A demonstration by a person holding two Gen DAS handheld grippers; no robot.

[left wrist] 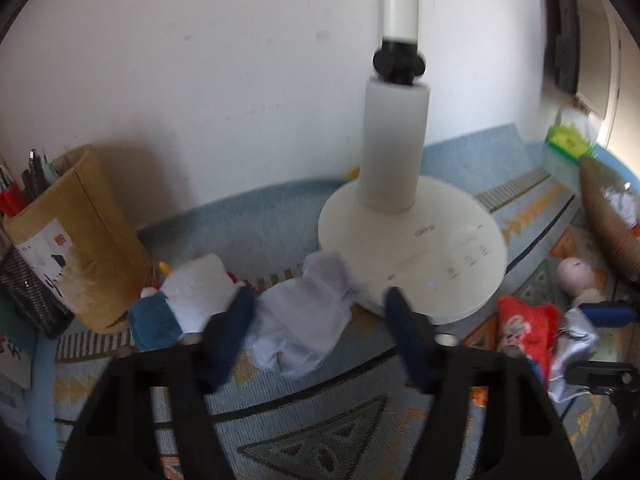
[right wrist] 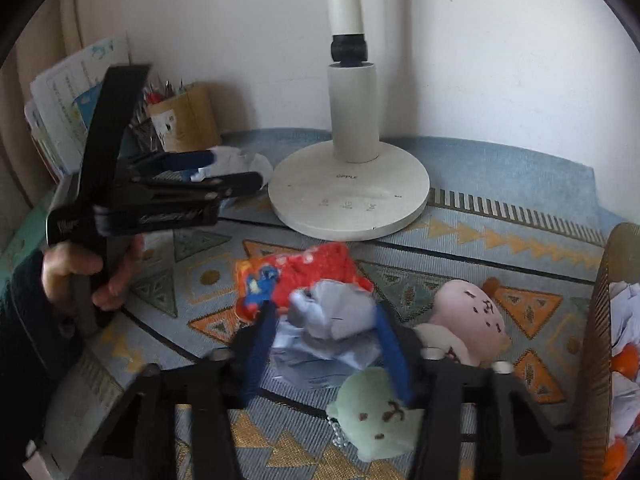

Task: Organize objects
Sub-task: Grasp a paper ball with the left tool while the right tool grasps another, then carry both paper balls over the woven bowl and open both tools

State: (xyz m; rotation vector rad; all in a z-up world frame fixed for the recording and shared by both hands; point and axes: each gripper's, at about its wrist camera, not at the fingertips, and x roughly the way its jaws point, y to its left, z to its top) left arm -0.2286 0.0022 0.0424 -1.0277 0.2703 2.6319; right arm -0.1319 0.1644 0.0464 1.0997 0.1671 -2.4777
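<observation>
Here, paper wad [right wrist: 332, 316] between right tool [right wrist: 326, 314] fingers.

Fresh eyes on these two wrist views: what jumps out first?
The white desk lamp stands mid-table against the wall, dominating both views. In front of it, the right tool has its blue fingers open on either side of a crumpled paper wad, with a red pouch just behind and pink and green plush toys to its right. The left tool sits open over a white tissue by the lamp base.
</observation>
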